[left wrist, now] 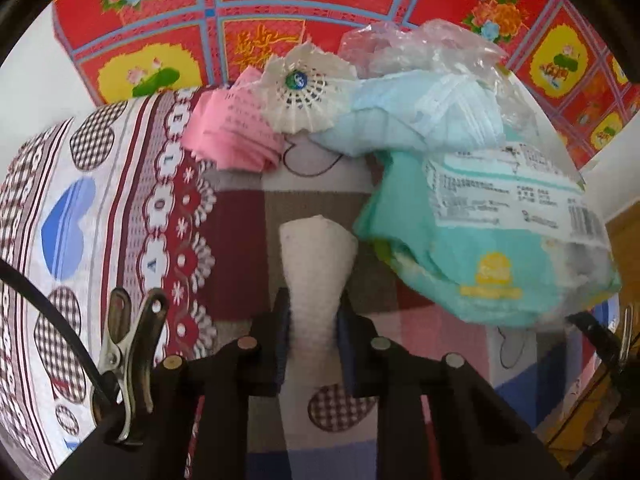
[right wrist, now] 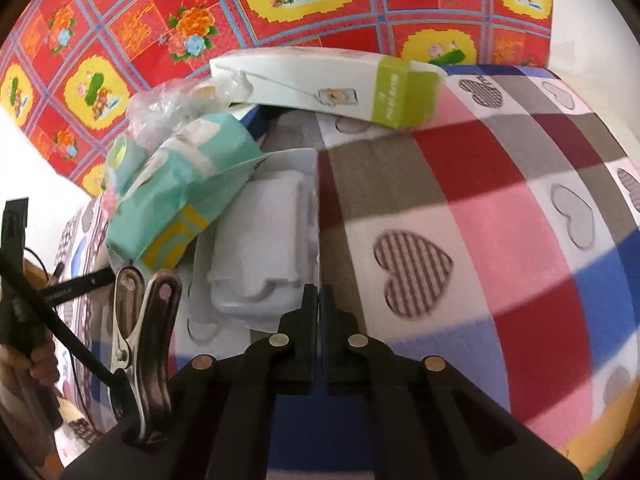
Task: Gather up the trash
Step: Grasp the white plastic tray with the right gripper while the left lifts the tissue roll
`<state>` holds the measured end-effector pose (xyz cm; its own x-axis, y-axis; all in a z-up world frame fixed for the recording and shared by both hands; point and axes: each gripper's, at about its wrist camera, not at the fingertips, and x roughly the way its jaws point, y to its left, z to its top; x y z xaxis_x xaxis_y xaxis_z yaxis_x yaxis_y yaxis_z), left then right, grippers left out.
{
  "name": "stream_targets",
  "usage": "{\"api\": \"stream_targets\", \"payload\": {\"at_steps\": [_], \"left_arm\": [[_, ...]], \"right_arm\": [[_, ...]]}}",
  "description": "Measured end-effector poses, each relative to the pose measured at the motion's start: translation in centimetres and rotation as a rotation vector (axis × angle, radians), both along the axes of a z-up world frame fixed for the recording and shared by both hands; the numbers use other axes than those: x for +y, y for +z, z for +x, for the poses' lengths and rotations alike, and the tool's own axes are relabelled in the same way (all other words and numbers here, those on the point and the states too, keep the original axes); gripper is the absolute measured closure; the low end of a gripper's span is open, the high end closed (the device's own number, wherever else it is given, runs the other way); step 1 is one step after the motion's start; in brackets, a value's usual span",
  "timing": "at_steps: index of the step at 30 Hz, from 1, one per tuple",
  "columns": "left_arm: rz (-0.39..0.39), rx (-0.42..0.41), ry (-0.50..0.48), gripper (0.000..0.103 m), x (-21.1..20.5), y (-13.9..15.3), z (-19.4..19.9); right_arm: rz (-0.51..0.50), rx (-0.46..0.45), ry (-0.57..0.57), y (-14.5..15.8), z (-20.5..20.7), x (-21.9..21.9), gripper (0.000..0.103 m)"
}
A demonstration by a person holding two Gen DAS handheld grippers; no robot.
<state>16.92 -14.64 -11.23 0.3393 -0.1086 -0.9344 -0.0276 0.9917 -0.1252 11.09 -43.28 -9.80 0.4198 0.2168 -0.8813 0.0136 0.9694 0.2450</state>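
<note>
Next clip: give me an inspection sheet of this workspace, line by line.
Surface: bed sheet, checked with hearts.
Job's things: white paper roll; pink paper; shuttlecock; face mask; teal pack; clear bag; white tray; white and green box.
Clutter: nothing seen.
Grippers: left gripper shut on the paper roll; right gripper shut, at the tray's edge, whether it grips it is unclear.
Cables: black cable by a metal clip; the same on the right.
Surroundings: red floral cloth behind; white wall.
</note>
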Motion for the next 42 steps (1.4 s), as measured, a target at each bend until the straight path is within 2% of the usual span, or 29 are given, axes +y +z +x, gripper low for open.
{"api": "stream_targets", "payload": {"at_steps": [13,16,17,18,19,21,28,32,38,39,42], "left_arm": [[-0.063,-0.006,0.007,0.083,1.0,1.3,-4.6],[-0.064,-0.004,0.015,0.083,1.4,1.6,-5.5],[-0.066,-0.002,0.016,0.083,1.9,1.8,-6.0],[-0.066,-0.001,0.018,0.083,2.0,1.7,-6.2],[-0.067,0.0,0.02,0.083,2.8,1.8,-6.4],[-0.071,0.002,0.024,0.083,3.2,1.6,-6.5],[-0.08,-0.005,0.027,0.083,2.9,2.3,-8.4],[-0.082,-0.009,0.03,0.083,3.5,2.5,-9.3],[-0.1,-0.004,0.047,0.083,4.7,2.3,-9.5],[-0.105,-0.003,0.051,0.083,5.0,2.3,-9.7],[-0.112,0.001,0.059,0.083,5.7,2.3,-10.1]], "right_arm": [[-0.032,0.039,0.131,0.6,-4.7,0.7,0.1],[-0.004,0.025,0.117,0.9,-5.1,0.5,0.083],[0.003,0.016,0.097,1.1,-5.2,0.4,0.073],[0.015,0.009,0.087,1.2,-5.3,0.2,0.066],[0.027,0.005,0.082,1.3,-5.3,0.2,0.064],[0.059,0.003,0.068,1.5,-5.2,0.1,0.054],[0.043,-0.006,0.048,1.6,-4.4,1.3,0.05],[-0.003,0.005,0.085,1.3,-3.7,3.5,0.032],[-0.051,0.06,0.104,-0.1,-2.7,5.5,0.027],[-0.058,0.058,0.105,-0.3,-2.6,5.7,0.022],[-0.06,0.061,0.1,-0.6,-2.3,6.0,0.017]]}}
